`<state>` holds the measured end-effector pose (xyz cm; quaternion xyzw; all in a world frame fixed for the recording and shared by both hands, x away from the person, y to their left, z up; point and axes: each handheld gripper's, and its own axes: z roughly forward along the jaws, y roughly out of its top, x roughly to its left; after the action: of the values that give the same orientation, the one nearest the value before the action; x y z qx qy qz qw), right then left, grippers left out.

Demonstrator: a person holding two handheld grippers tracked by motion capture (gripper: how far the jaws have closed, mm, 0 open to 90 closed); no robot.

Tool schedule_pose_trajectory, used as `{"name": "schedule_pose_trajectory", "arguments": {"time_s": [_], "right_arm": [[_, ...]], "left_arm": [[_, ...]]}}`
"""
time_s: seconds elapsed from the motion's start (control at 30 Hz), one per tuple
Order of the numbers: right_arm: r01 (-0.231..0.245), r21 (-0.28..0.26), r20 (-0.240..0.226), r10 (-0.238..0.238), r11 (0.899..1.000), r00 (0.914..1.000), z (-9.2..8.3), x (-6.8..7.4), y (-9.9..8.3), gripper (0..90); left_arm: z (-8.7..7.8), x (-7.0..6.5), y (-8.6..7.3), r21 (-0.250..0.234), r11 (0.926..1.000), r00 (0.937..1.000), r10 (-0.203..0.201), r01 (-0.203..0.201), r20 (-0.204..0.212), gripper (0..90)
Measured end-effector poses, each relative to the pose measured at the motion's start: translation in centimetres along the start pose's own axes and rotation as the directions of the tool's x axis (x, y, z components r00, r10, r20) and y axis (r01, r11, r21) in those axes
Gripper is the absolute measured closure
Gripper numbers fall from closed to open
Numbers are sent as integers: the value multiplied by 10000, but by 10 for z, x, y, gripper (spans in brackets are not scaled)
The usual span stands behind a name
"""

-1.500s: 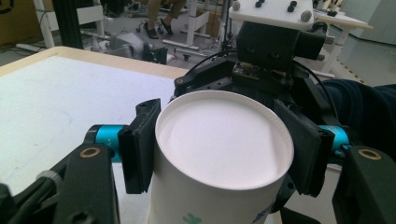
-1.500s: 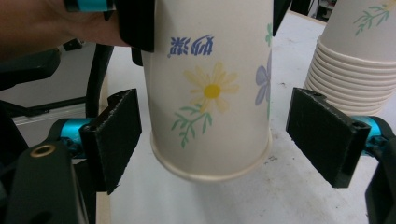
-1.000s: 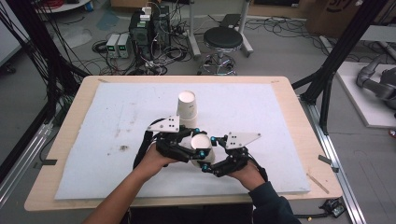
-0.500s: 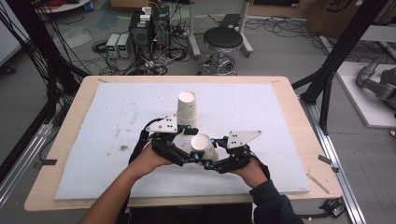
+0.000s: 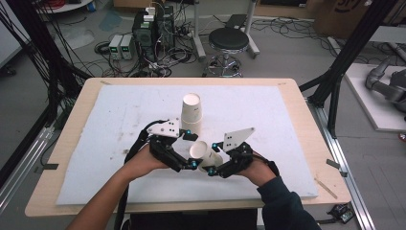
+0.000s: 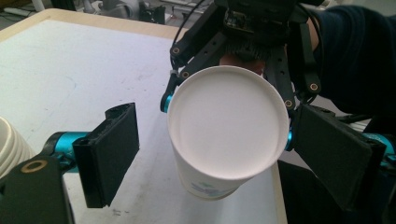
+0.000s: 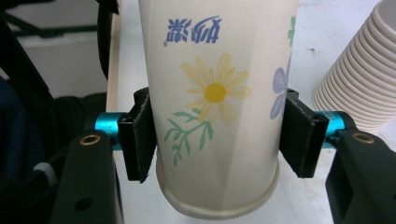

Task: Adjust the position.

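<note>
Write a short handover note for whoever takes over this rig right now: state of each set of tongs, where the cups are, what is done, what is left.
Left tongs: open, jaws either side of the single cup without pressing it; they have just let go.
Right tongs: shut on the single cup, pads pressed against its flowered wall; they have just closed.
Cups: the single cup is held tilted above the white mat, in front of the stack of cups, which stands upside down near the mat's middle.
Done: one cup is apart from the stack and handed from left to right.
Left: probably set the cup down, then take the next one.
</note>
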<state>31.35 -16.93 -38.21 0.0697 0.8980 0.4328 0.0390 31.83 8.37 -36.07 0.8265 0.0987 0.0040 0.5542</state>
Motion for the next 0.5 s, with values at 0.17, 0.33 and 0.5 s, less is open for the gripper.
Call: {"name": "schedule_pose_trajectory", "arguments": {"time_s": [0.17, 0.33, 0.5], "right_arm": [[201, 420, -109, -196, 9989, 9997, 0, -1, 8, 367], [368, 967, -154, -354, 9946, 9993, 2, -2, 13, 367], [511, 1557, -214, -484, 9865, 9986, 5, 0, 17, 368]], "left_arm": [[2, 1, 2, 319, 9994, 9999, 120, -121, 58, 148], [5, 1, 4, 765, 9967, 9996, 243, -252, 132, 157], [9, 1, 5, 1169, 9926, 9990, 296, -332, 321, 188]]}}
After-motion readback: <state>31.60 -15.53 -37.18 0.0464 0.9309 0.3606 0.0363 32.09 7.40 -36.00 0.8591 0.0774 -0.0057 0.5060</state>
